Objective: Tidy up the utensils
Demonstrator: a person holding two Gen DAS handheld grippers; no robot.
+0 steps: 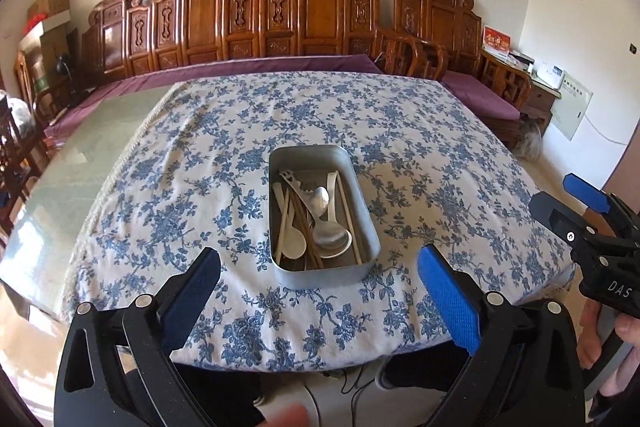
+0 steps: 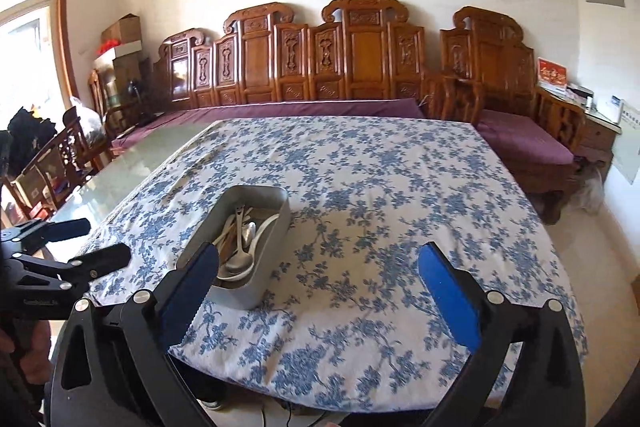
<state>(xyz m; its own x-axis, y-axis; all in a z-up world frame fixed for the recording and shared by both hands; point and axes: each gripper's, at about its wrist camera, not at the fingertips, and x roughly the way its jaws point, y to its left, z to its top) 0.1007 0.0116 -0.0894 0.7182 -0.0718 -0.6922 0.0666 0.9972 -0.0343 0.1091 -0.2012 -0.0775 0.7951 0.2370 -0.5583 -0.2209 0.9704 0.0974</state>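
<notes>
A grey metal tray (image 1: 324, 269) with rounded corners stands on the table, near the front edge and about in the middle of the cloth. All the utensils lie inside it, lengthwise and partly one over another. A large metal spoon (image 1: 326, 223) lies on top, with its bowl toward the near end. Under it is a white spoon (image 1: 294, 245), and beside that a pale fork (image 1: 286, 177) with its prongs toward the far end. Long wooden chopsticks (image 1: 348, 215) run along the right side of the tray, and more brown sticks lie in the middle.

The tray rests on a white tablecloth (image 1: 240, 155) with blue flowers. The cloth around it carries no other thing.

The left gripper (image 1: 320, 291) hovers in front of the tray, its jaws wide apart and holding nothing. The right gripper (image 2: 320, 287) is also spread wide and empty, to the right of the tray.

Behind the table stands a carved wooden bench (image 1: 280, 15) with purple cushions.
</notes>
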